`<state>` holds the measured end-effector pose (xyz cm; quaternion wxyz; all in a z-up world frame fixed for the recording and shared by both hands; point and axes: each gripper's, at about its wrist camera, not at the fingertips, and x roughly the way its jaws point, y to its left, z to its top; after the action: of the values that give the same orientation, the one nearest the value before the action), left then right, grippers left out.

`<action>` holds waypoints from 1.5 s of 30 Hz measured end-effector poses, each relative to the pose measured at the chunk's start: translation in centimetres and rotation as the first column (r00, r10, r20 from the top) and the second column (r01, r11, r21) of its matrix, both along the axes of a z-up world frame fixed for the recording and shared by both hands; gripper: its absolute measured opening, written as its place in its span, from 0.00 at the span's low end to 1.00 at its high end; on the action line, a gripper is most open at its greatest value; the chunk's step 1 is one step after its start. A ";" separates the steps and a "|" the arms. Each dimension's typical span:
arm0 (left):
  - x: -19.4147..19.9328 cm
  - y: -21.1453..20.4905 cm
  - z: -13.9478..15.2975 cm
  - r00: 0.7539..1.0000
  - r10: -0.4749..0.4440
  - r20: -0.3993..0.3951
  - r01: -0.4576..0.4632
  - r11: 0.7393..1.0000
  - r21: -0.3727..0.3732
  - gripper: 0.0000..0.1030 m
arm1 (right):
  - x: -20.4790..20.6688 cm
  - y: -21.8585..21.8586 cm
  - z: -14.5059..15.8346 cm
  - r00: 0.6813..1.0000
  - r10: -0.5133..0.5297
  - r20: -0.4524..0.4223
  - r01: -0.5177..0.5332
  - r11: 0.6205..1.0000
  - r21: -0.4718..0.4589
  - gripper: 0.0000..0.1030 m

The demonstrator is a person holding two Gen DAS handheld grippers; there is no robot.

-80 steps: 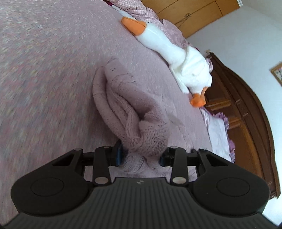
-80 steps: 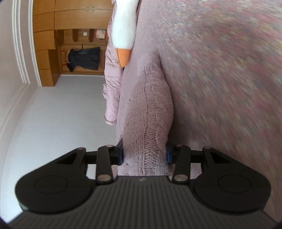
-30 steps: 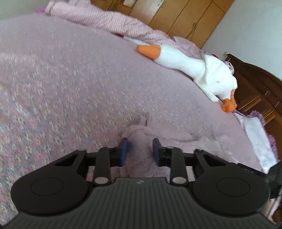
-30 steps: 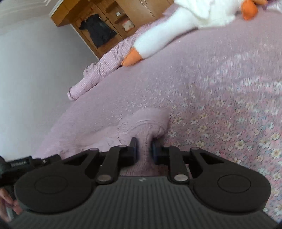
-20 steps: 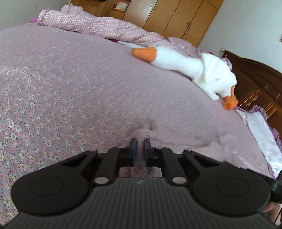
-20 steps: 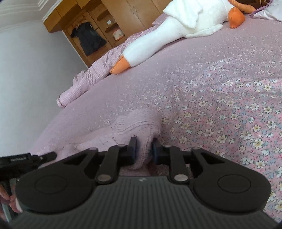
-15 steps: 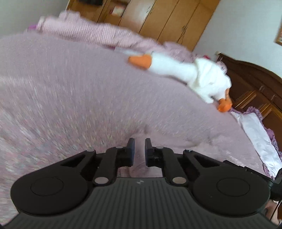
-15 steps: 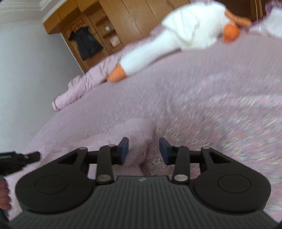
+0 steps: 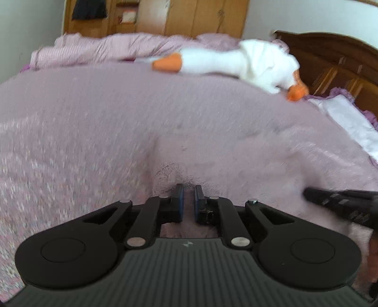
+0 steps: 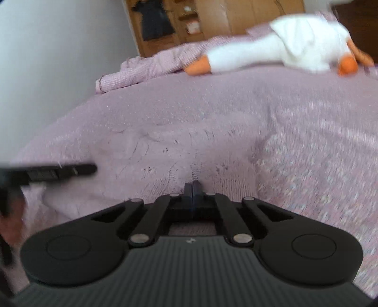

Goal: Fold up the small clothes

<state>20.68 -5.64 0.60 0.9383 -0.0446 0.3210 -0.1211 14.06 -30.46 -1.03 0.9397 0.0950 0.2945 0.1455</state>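
Spreading across nearly everything in sight is the bed (image 9: 94,122), covered in a pink flowered bedspread, with a dark wooden headboard (image 9: 335,61) at its far right and light wooden wardrobes (image 9: 189,16) against the wall beyond. A rumpled pink checked quilt (image 9: 106,47) lies along the bed's far edge. Just in front of it stretches a long white goose toy (image 9: 236,61) with orange feet and beak, well apart from the work going on nearer by. A white pillow (image 9: 347,120) rests near the headboard.

On the near part of the bed lies the pink knitted sweater (image 10: 184,151), spread low and flat, its cable pattern showing through the blur. It reaches from one gripper to the other.

The left gripper (image 9: 188,189) is low over the sweater's edge with its jaws narrow, a slim gap between the blue pads; knit shows in that gap, but whether it is pinched I cannot tell. The right gripper (image 10: 191,184) has its jaws pressed fully together, tips touching the knit; if any fabric is caught between them, it is too little to make out.

Each gripper shows as a dark blurred bar at the edge of the other's view, resting on the sweater.
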 end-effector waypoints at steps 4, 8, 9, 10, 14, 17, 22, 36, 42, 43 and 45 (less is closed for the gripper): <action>0.2 0.3 -1.1 1.000 0.023 -0.006 -0.023 0.999 -0.037 0.10 | 0.3 -0.5 -0.5 1.000 0.004 -0.007 -0.004 1.000 0.010 0.00; -0.3 0.5 -1.2 0.999 0.021 0.030 -0.019 0.999 -0.049 0.11 | -0.7 -0.1 -0.3 1.000 -0.014 0.024 0.013 0.999 0.044 0.00; -0.5 0.5 -1.0 0.999 0.022 0.034 -0.021 0.999 -0.048 0.11 | -1.3 -0.1 -0.2 0.998 -0.016 0.053 0.014 0.999 0.043 0.00; -0.7 0.4 -0.3 0.999 0.019 0.032 -0.017 0.999 -0.038 0.11 | -1.8 0.3 0.0 0.997 -0.015 0.080 0.013 1.000 0.025 0.00; -2.9 -0.3 3.8 0.995 -0.004 0.099 0.004 1.000 -0.001 0.13 | -3.8 2.1 2.7 0.986 0.006 0.165 0.010 0.996 -0.092 0.08; -5.6 -0.7 7.5 0.977 -0.038 0.210 0.037 0.999 0.009 0.51 | -5.9 2.7 5.6 0.957 0.041 0.287 -0.013 0.995 -0.097 0.09; -9.4 -1.2 11.5 0.911 -0.055 0.408 0.055 0.998 0.012 1.00 | -9.2 2.2 7.8 0.880 0.019 0.475 0.015 0.998 -0.069 0.89; -7.1 -0.3 -2.1 0.928 -0.110 0.356 0.101 0.994 0.044 1.00 | -6.8 -0.6 0.4 0.861 0.042 0.508 0.008 0.995 -0.097 1.00; -6.0 0.2 -2.5 0.932 -0.113 0.344 0.126 0.992 -0.016 1.00 | -5.4 1.1 -0.2 0.885 0.149 0.441 -0.079 0.982 -0.172 1.00; -6.1 0.1 -2.5 0.930 -0.117 0.349 0.129 0.992 -0.010 1.00 | -5.1 1.2 -0.2 0.889 0.155 0.430 -0.086 0.981 -0.177 1.00; -6.3 -0.1 -2.7 0.926 -0.125 0.357 0.131 0.991 0.007 1.00 | -4.8 1.6 -0.3 0.898 0.149 0.414 -0.076 0.979 -0.188 1.00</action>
<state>14.34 -5.71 -2.06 0.9706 -0.0088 0.1467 -0.1908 9.24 -28.89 -1.29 0.9758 -0.0351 0.0986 0.1918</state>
